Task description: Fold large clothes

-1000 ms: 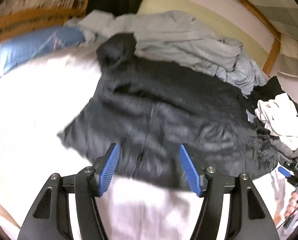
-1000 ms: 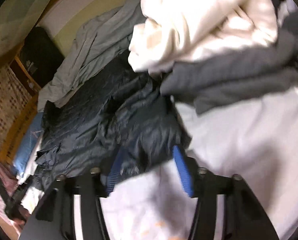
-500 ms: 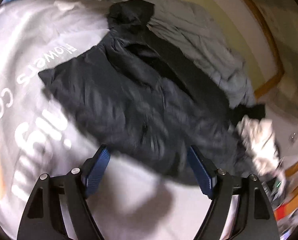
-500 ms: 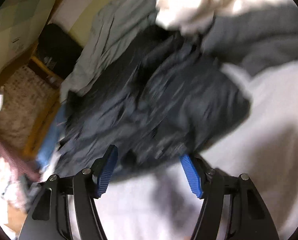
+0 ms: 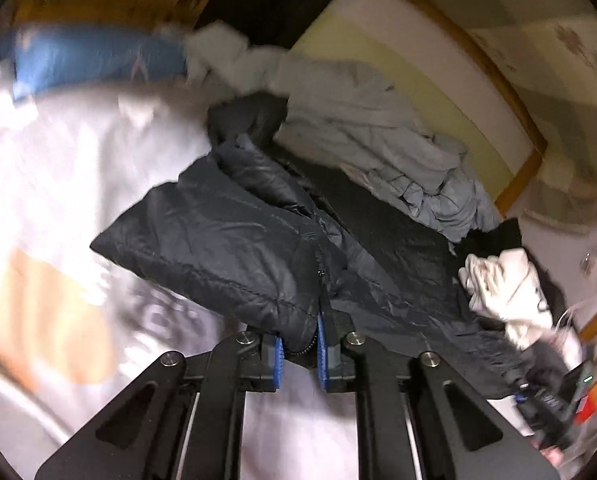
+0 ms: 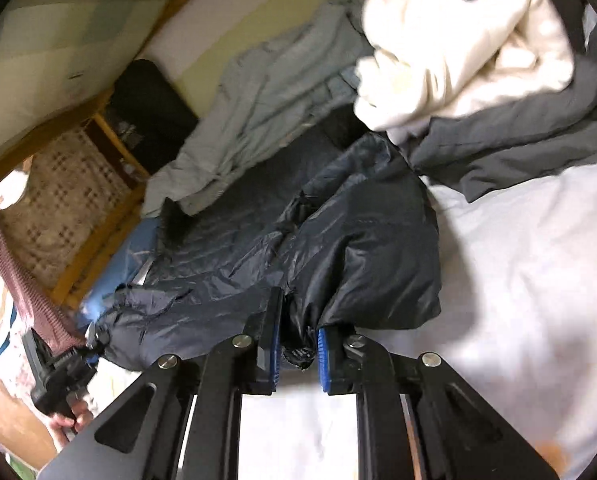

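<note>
A dark navy puffer jacket [image 5: 258, 240] lies spread on a white bed sheet [image 5: 58, 168]; it also shows in the right wrist view [image 6: 338, 248]. My left gripper [image 5: 300, 354] is shut on the jacket's near hem beside the zipper. My right gripper [image 6: 298, 350] is shut on the jacket's hem at the other end. The left gripper also shows at the lower left of the right wrist view [image 6: 58, 368], at the jacket's far end.
A grey garment [image 5: 378, 136] is heaped behind the jacket by the wall. A cream garment [image 6: 458, 40] lies on a dark grey one [image 6: 518, 136] to the right. A blue pillow [image 5: 90, 60] lies at the bed's head by the wooden frame.
Both grippers were open just short of the jacket's hem. Both have moved in and shut on the hem.
</note>
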Available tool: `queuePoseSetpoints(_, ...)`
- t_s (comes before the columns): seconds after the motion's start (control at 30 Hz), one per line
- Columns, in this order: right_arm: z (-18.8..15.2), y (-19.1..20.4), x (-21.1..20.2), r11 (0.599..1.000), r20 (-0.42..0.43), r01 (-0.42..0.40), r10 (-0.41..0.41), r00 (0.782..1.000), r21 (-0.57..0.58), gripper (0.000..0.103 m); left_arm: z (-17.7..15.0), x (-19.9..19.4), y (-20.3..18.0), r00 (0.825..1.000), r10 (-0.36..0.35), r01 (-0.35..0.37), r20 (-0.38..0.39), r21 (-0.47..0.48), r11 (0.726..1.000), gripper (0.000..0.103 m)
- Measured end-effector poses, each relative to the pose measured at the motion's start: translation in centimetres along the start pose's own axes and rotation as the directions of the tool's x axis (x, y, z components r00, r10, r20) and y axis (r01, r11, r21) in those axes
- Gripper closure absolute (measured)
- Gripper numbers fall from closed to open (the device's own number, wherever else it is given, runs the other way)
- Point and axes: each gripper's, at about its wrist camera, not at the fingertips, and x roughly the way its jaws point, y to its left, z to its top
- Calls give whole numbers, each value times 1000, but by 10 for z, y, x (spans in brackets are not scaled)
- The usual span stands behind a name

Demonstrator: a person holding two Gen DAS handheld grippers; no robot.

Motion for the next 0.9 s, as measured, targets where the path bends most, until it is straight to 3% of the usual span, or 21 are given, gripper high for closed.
queuePoseSetpoints(0.2, -26, 12, -32, 1000, -30, 28, -29, 999, -11, 87, -14, -33, -7, 997, 71, -70, -11, 23, 997, 91)
queuePoseSetpoints(0.4, -41, -3, -37, 996, -95, 69, -64, 993, 47, 87, -22, -25, -2, 990, 124, -123, -63, 25, 992, 89)
queuePoseSetpoints(0.57, -5, 8, -26, 997, -72, 65, -63, 995, 32, 82, -2, -8, -8, 985, 165, -163, -45, 39, 986, 87)
queuePoseSetpoints(0.7, 34, 23, -8, 996, -57, 93, -94, 994, -18, 74, 28, 22, -17, 980, 198, -194, -35, 106, 975, 80)
queuePoseSetpoints(0.9, 88, 22, 53, 989, -102, 142, -145, 984, -34, 69, 67, 91, -15, 954, 281, -260, -108, 176, 950, 76)
